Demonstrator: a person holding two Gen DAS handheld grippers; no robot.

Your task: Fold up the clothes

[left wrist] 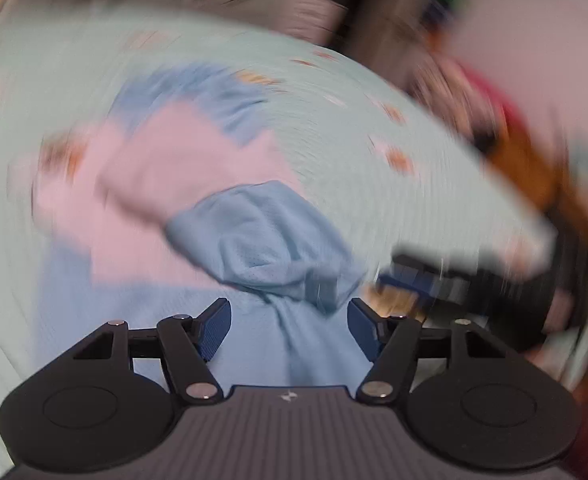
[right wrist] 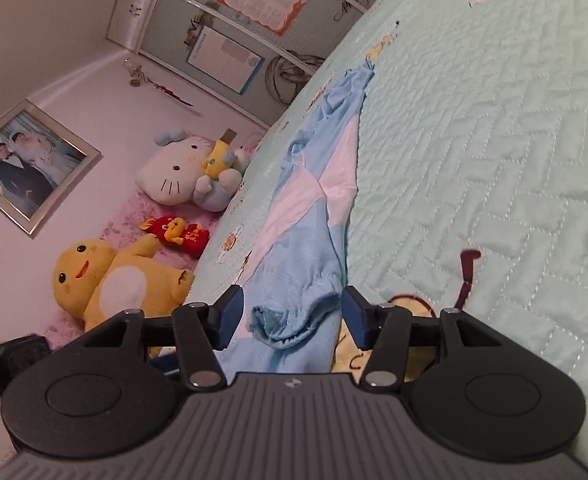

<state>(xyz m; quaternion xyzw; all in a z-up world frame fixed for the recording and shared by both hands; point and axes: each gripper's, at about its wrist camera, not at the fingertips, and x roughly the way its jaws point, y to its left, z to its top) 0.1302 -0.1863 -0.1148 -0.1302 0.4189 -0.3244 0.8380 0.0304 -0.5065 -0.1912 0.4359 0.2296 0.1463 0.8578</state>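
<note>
Blue-and-pink garment lies stretched along the quilted mint bedspread, near the bed's edge. The right claw stands open, its pads on either side of a bunched blue cuff without pressing it. The left claw is open too, above a rumpled blue fold in a blurred view. A clean fold likely needs both ends flattened before the next grip. Plush toys sit beyond the bed, clear of the work.
</note>
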